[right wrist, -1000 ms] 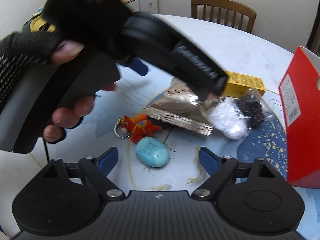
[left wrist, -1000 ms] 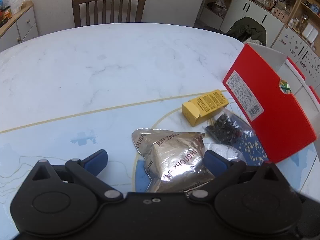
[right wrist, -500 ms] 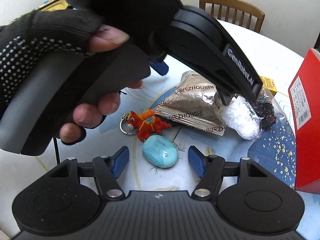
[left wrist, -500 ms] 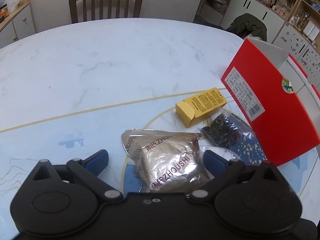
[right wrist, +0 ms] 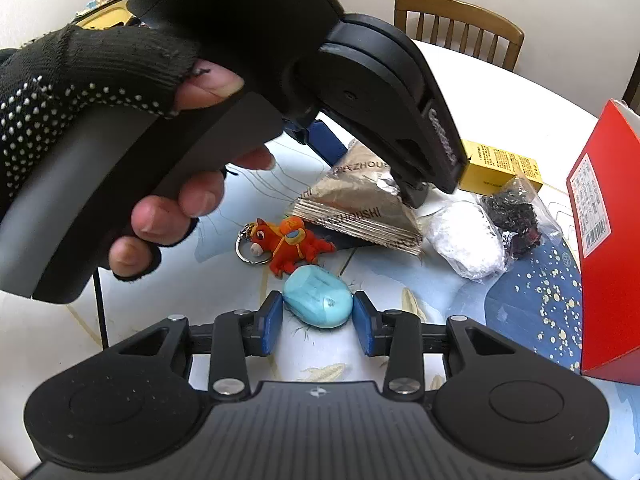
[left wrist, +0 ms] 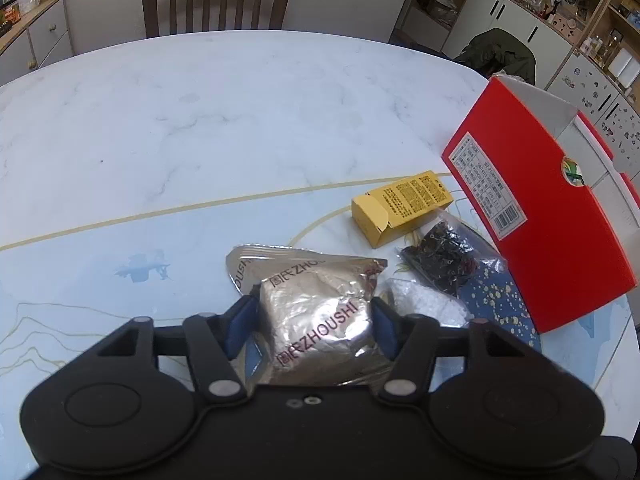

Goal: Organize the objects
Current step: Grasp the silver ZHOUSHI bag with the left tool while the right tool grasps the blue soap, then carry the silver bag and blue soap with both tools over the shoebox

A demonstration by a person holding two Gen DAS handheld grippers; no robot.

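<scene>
Foil pouch (left wrist: 320, 320) is sitting between my left gripper (left wrist: 314, 322) pads, which are pressing its sides so I can lift it clear of the pile, probably toward the red box (left wrist: 552, 216) standing open beside it. My right gripper (right wrist: 318, 318) is closing narrowly around the blue soap (right wrist: 319, 302); whether both pads are touching yet, I cannot tell. On the table (left wrist: 200, 120) I am counting one pouch, one soap, one horse keychain (right wrist: 288, 244), one yellow carton (left wrist: 404, 208), one dark bag (left wrist: 444, 260), one white bag (right wrist: 466, 240), one box.
</scene>
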